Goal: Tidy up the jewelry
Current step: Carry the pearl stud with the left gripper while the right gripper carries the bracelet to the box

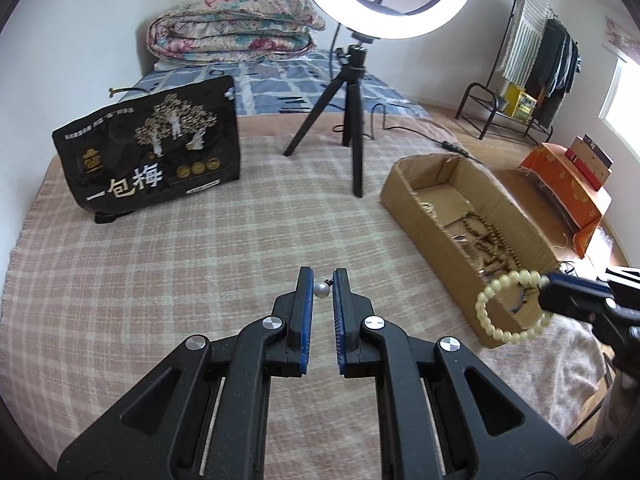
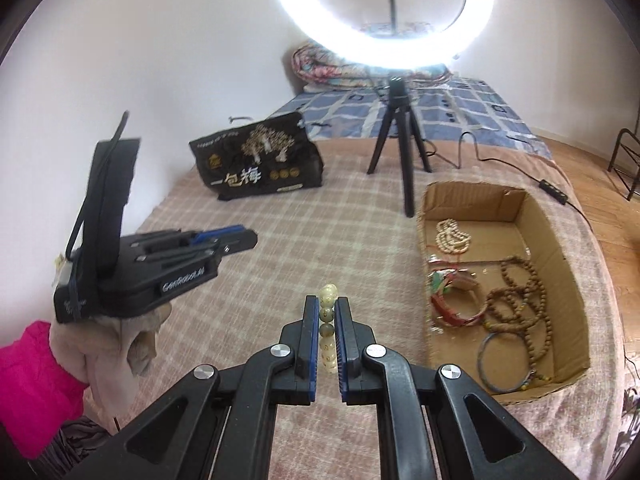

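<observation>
My left gripper point(image 1: 322, 280) is shut on a small pearl pendant point(image 1: 321, 290), held between its fingertips above the checked blanket. It also shows in the right wrist view point(image 2: 240, 236). My right gripper point(image 2: 327, 312) is shut on a cream beaded bracelet point(image 2: 327, 330), seen edge-on between the fingers. In the left wrist view the bracelet point(image 1: 486, 304) hangs as a ring from the right gripper point(image 1: 548, 284), in front of the near end of the cardboard box point(image 1: 420, 196). The box point(image 2: 568, 280) holds brown bead strings point(image 2: 520, 300), a cream bead string point(image 2: 452, 236), a red bangle point(image 2: 456, 312) and a blue bangle point(image 2: 504, 364).
A ring light on a black tripod point(image 1: 352, 120) stands behind the box. A black snack bag point(image 1: 152, 148) stands at the far left. A cable point(image 2: 556, 192) runs along the blanket's right edge. A folded quilt point(image 1: 232, 28) lies at the back, a clothes rack point(image 1: 532, 52) at the right.
</observation>
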### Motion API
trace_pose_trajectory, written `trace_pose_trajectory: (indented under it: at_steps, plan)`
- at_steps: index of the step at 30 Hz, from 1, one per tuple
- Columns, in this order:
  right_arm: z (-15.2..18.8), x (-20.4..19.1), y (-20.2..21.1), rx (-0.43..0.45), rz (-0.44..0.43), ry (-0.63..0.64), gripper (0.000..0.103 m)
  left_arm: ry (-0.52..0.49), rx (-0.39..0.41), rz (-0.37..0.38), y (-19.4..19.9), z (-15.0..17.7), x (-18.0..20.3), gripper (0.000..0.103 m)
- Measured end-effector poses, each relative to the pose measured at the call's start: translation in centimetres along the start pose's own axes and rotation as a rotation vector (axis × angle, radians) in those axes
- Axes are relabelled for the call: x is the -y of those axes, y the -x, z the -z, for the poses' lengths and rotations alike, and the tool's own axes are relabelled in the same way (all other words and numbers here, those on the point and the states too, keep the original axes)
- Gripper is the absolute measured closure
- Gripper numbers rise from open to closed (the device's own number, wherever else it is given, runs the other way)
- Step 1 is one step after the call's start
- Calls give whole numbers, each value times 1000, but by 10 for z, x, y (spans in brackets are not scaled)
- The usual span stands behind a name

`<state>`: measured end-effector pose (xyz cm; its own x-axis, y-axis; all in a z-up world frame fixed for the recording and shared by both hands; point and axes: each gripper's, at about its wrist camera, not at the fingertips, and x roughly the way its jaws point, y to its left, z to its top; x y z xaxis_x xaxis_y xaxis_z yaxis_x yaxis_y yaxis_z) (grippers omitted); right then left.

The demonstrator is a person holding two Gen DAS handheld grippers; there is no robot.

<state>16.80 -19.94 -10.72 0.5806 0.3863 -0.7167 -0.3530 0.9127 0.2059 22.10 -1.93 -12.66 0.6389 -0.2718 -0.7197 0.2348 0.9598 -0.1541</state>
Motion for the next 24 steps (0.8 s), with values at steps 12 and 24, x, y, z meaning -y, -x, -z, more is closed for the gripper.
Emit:
trace_pose_trajectory:
  at_steps: [12, 24]
  plan:
    - [-30, 64, 24, 74, 68, -106, 98, -51, 24, 120, 14, -7, 66, 95]
    - [-48, 113, 5, 46, 136, -140, 98, -123, -3, 222, -2, -5, 131, 95]
